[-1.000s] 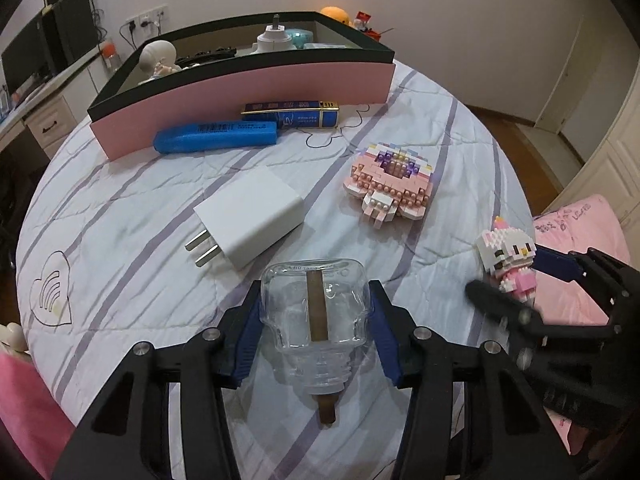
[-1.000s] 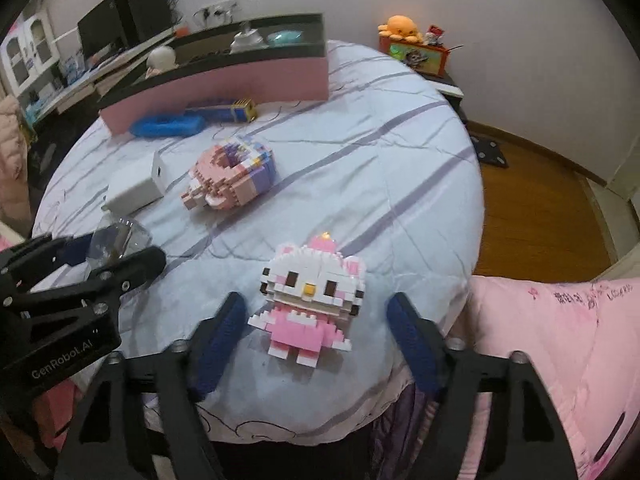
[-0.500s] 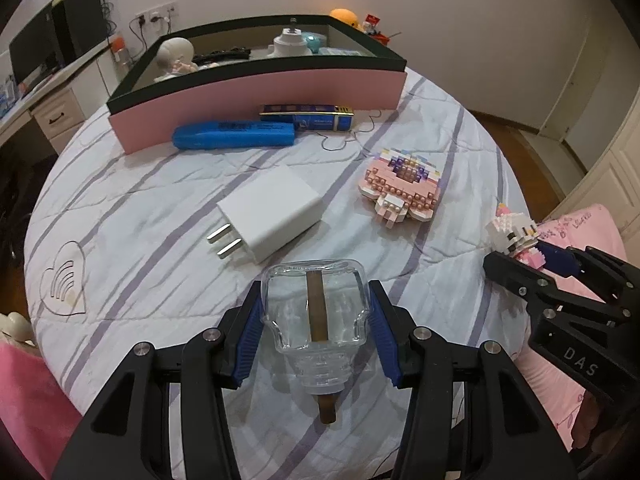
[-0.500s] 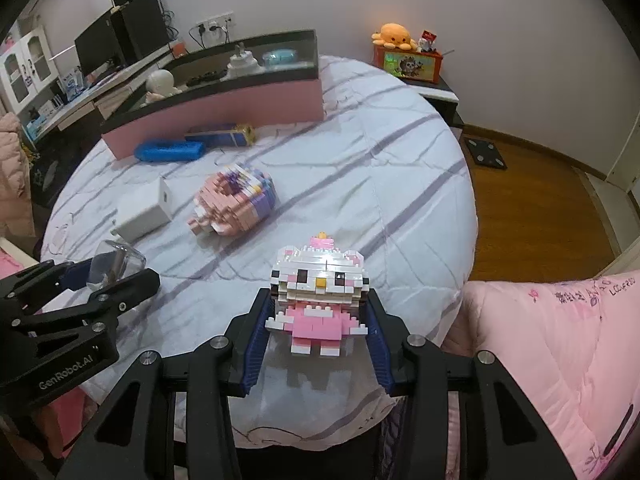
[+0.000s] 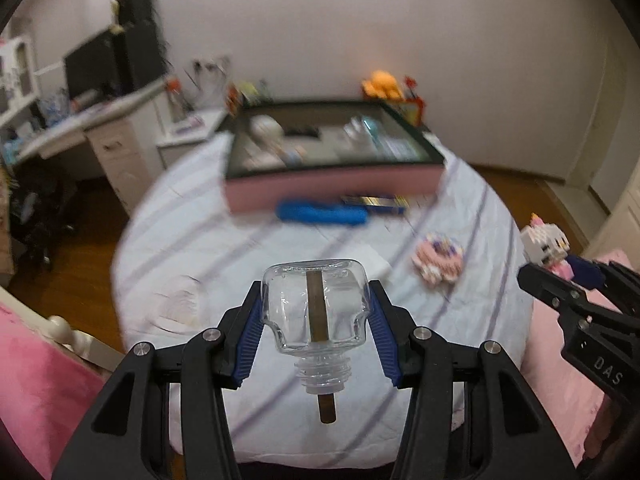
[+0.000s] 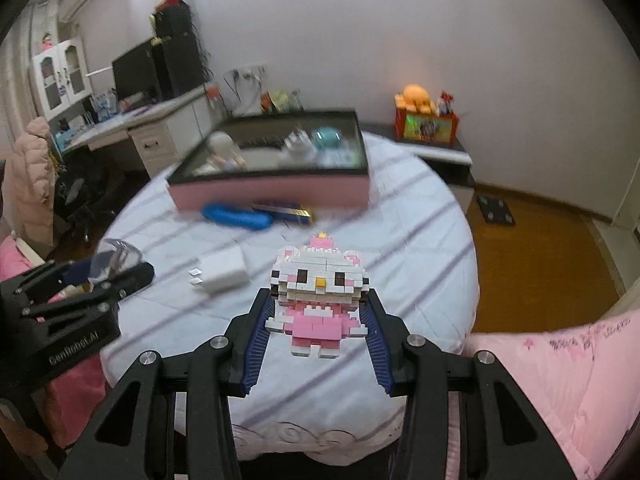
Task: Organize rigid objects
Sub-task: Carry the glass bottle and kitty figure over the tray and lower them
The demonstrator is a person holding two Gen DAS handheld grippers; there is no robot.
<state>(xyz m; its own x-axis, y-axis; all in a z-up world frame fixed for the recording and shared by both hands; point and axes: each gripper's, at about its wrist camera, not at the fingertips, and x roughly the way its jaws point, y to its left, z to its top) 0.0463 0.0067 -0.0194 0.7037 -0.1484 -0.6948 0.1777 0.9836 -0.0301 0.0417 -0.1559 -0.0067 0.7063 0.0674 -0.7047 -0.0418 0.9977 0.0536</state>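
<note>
Bottle (image 5: 315,308) in the left hand-held gripper (image 5: 316,322), brick cat (image 6: 319,298) in the right hand-held gripper (image 6: 318,326) — both loads are clear of the bed (image 6: 420,240) and in the air. The left pads pinch the glass bottle by its shoulders, neck toward the camera, a brown stick running through it. The right pads clamp the cat's sides, face up and outward, pink body hanging below.

This looks like the carry step: two picks done, the drop-off to come. The pink box (image 6: 272,194) sits at the far side of the round bed, well apart from both grippers, already holding a pale figure, a white piece and a teal one, all blurred.

On the cover lie the white charger (image 6: 222,270), the pink brick model (image 5: 438,260), the blue case (image 6: 236,214) and the dark bar (image 6: 286,210) just beside the box's front wall.

Next, I'd say, both hands must travel forward over the clutter, clear that front wall, and find bare floor inside. The bottle is slick glass, so a steady squeeze matters; the cat is bricks and may shed pieces if knocked on the rim.
</note>
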